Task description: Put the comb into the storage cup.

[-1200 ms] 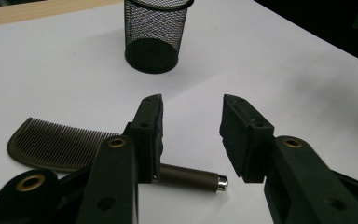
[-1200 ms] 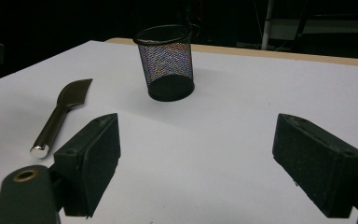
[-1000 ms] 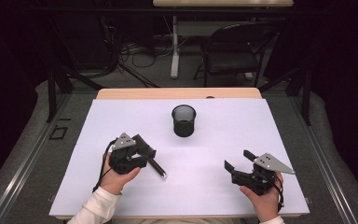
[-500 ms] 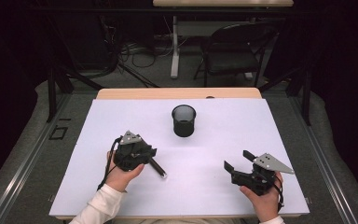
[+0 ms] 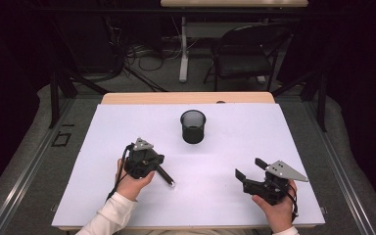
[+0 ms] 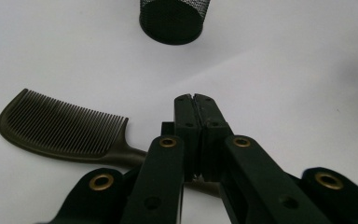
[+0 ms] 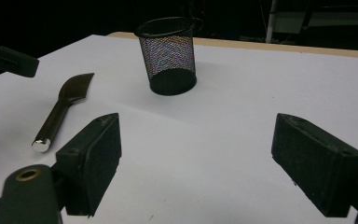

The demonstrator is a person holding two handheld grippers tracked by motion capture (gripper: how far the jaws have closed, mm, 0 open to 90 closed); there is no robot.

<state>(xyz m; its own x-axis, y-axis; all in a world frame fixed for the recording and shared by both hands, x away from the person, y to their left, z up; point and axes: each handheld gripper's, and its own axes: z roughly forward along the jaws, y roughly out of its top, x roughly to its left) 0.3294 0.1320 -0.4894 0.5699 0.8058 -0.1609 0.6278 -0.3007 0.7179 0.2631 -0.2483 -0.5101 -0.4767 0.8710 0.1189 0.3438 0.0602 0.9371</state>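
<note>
A dark comb (image 6: 65, 128) lies flat on the white table (image 5: 274, 137), its handle (image 5: 166, 178) sticking out toward the front right from under my left gripper (image 5: 157, 159). That gripper's jaws have just been closing. In the left gripper view its pads (image 6: 193, 100) meet with nothing seen between them, and the comb's handle passes underneath. A black mesh cup (image 5: 193, 126) stands upright at the table's middle, beyond the comb (image 7: 58, 116). My right gripper (image 5: 248, 168) rests at the front right, jaws wide open (image 7: 196, 140) and empty, facing the cup (image 7: 170, 53).
The table's wooden far edge (image 5: 186, 98) runs behind the cup. A black chair (image 5: 247, 54) and floor cables stand beyond the table. Bare white surface stretches between the two grippers and to the right of the cup.
The left gripper has shifted slightly right over the comb and turned a little. The right gripper, cup and comb have stayed put.
</note>
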